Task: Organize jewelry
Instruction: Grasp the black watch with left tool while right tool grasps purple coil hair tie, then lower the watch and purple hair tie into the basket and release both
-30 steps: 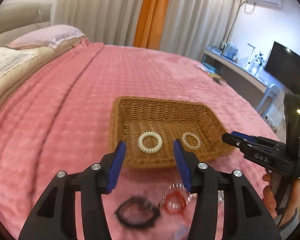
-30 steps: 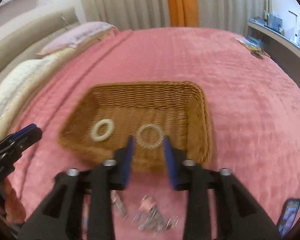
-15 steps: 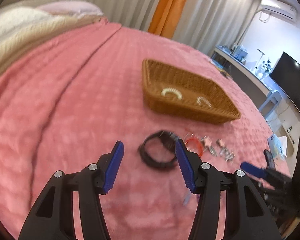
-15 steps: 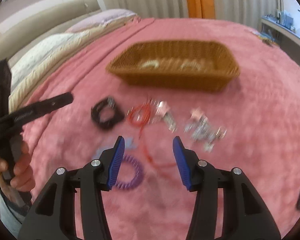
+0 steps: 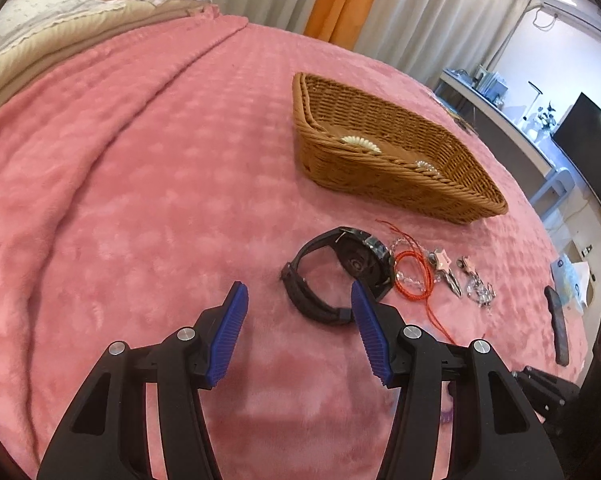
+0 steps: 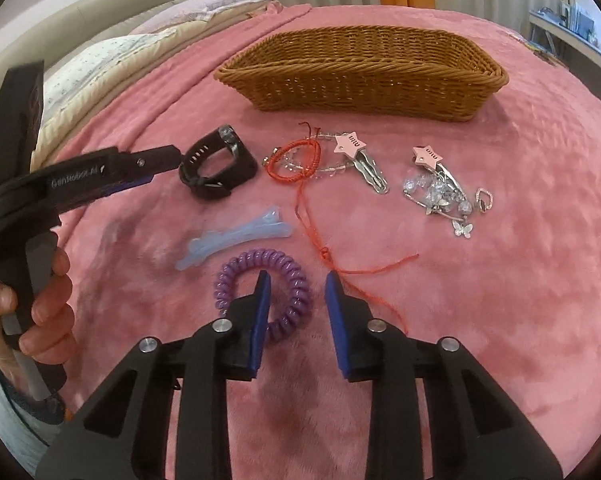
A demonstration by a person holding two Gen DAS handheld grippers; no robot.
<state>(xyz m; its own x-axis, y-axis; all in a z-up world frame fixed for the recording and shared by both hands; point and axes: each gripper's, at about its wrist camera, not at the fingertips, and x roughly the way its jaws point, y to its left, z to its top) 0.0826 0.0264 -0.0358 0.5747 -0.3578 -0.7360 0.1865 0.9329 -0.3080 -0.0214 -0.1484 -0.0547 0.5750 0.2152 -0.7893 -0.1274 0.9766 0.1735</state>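
Pink bedspread [image 6: 520,280] — two star clips [image 6: 350,146], one purple coil [image 6: 262,286]; left tongs [image 5: 298,334] gape empty, right tongs [image 6: 296,298] closing astride coil.

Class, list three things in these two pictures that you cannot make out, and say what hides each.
1. Right wrist view: the basket's contents, hidden by its near wall.
2. Right wrist view: part of the purple coil, behind a finger.
3. Left wrist view: the clear bracelet in the basket, mostly behind the rim.

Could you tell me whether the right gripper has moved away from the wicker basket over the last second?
Yes. The right gripper has drawn back from the wicker basket toward the near jewelry; its closing jaws now straddle the purple coil hair tie.
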